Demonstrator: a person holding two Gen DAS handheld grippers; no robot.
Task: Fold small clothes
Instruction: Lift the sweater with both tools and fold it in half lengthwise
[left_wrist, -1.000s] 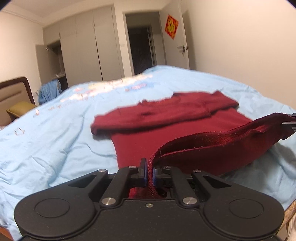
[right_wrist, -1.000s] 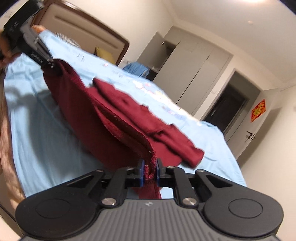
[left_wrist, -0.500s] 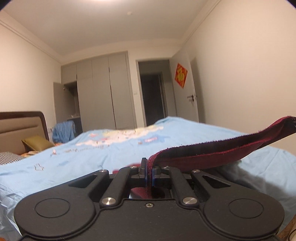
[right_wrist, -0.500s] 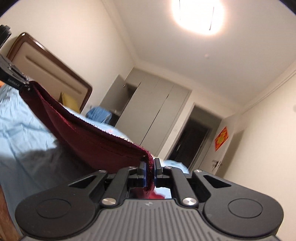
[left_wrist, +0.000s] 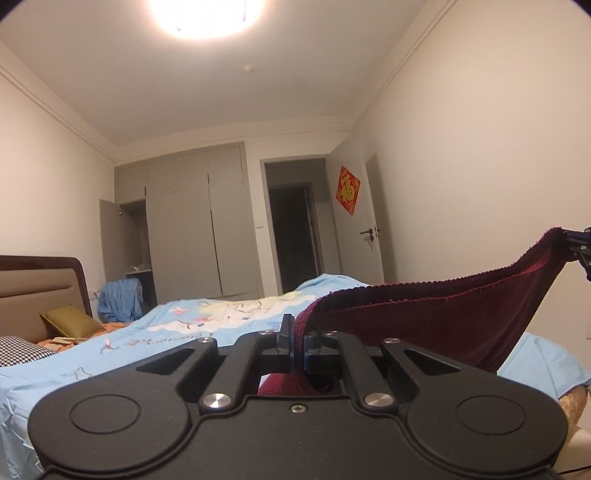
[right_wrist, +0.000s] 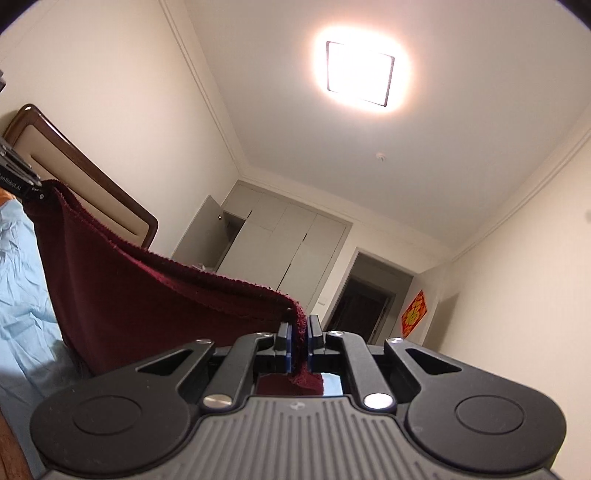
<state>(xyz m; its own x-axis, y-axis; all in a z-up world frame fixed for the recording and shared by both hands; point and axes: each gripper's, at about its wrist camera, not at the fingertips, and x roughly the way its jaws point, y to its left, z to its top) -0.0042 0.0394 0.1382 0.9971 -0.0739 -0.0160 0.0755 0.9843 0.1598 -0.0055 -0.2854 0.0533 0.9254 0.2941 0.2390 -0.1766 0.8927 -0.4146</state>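
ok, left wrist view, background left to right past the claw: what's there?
Headboard → green pillow → blue shirt → wardrobe → doorway → red door sign → sweater → right claw.

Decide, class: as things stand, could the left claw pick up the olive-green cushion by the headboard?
Probably not. The left claw is shut on the dark red knitted garment, so it is occupied, and the olive-green cushion lies away across the light blue bedsheet.

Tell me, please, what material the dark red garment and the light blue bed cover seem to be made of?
Dark red garment: probably a knitted fabric, matte, with a looped, fuzzy hem. Light blue bed cover: probably thin woven cotton, smooth and matte, with fine creases and printed pictures.
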